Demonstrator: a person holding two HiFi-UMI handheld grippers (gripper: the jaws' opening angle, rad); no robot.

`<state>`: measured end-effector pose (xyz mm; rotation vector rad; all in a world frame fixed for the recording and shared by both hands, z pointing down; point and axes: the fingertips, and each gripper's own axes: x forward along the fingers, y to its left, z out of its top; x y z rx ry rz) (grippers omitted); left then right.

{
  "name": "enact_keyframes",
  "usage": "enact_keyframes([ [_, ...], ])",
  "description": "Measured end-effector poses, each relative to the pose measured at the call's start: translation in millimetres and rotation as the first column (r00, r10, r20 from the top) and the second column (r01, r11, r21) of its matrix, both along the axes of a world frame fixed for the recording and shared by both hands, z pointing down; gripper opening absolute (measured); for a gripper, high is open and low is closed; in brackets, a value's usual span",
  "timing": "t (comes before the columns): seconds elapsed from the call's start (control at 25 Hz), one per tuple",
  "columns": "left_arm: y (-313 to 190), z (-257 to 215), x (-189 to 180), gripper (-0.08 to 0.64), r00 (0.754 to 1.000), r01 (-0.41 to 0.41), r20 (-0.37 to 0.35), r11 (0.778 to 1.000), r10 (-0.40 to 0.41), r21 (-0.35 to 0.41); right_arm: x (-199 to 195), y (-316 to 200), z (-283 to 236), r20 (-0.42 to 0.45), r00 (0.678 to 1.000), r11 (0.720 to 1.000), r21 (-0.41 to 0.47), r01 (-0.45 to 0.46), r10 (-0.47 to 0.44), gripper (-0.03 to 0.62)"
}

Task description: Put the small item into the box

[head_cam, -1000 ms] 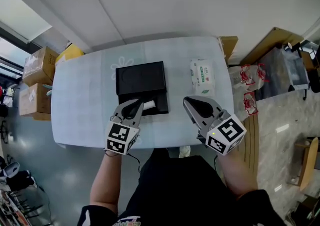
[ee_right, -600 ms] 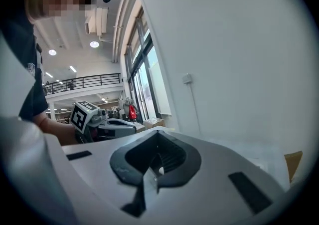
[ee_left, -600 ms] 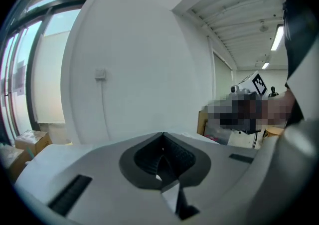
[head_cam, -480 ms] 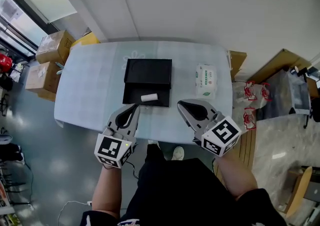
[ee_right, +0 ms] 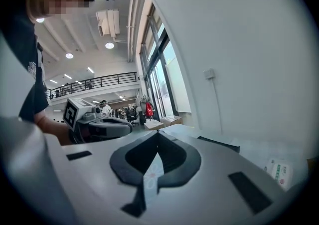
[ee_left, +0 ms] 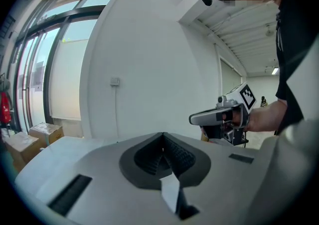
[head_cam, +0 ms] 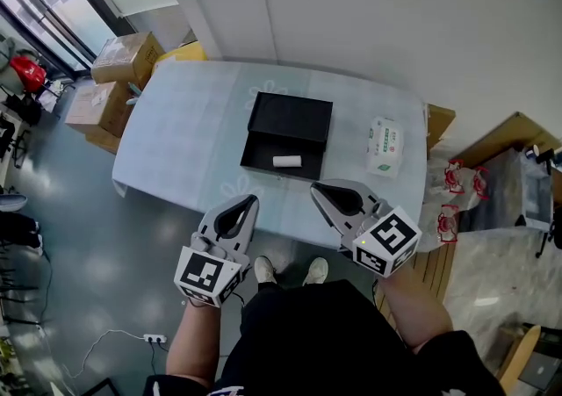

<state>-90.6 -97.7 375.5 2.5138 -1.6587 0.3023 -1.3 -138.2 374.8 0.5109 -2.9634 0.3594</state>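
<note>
The black box (head_cam: 293, 120) lies open on the pale blue table (head_cam: 184, 140). The small white item (head_cam: 287, 161) rests in the box's near tray, free of both grippers. My left gripper (head_cam: 251, 201) hovers off the table's near edge, shut and empty, short of the box. My right gripper (head_cam: 316, 187) hangs beside it at the same edge, also shut with nothing held. In the left gripper view my left gripper (ee_left: 162, 134) shows its jaws meeting at the tips, with the right gripper (ee_left: 192, 118) to the side. The right gripper (ee_right: 158, 133) shows its jaws likewise meeting.
A green-and-white tissue pack (head_cam: 385, 146) lies right of the box. Cardboard boxes (head_cam: 123, 56) and a yellow box (head_cam: 183, 53) stand on the floor at the table's left end. More cardboard (head_cam: 436, 121) and bags (head_cam: 452, 201) crowd the right side.
The left gripper's tips were at the white item over the box; they have let it go and drawn back. Both grippers have pulled away past the table's near edge. The item stays in the tray.
</note>
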Motion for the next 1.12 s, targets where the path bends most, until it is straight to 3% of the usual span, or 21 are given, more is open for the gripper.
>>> enact_keyframes([
  [0.32, 30, -6, -33, 0.008, 1.000, -0.006, 0.000, 1.000, 0.006, 0.001, -52, 29, 0, 0.002, 0.999, 0.999, -0.008, 0.044, -0.044, 0.009],
  [0.52, 43, -6, -53, 0.008, 0.999, -0.044, -0.009, 0.999, 0.043, -0.032, -79, 48, 2, -0.004, 1.000, 0.999, -0.024, 0.023, -0.023, 0.009],
  [0.8, 40, 0, -61, 0.008, 0.987, -0.154, -0.036, 0.988, 0.154, -0.011, -85, 60, 11, -0.035, 0.997, 0.997, -0.032, -0.077, 0.076, 0.009],
  [1.12, 43, 5, -36, 0.008, 0.952, -0.301, -0.060, 0.953, 0.302, 0.010, -53, 76, 15, -0.075, 0.970, 0.972, -0.025, -0.233, 0.231, 0.009],
])
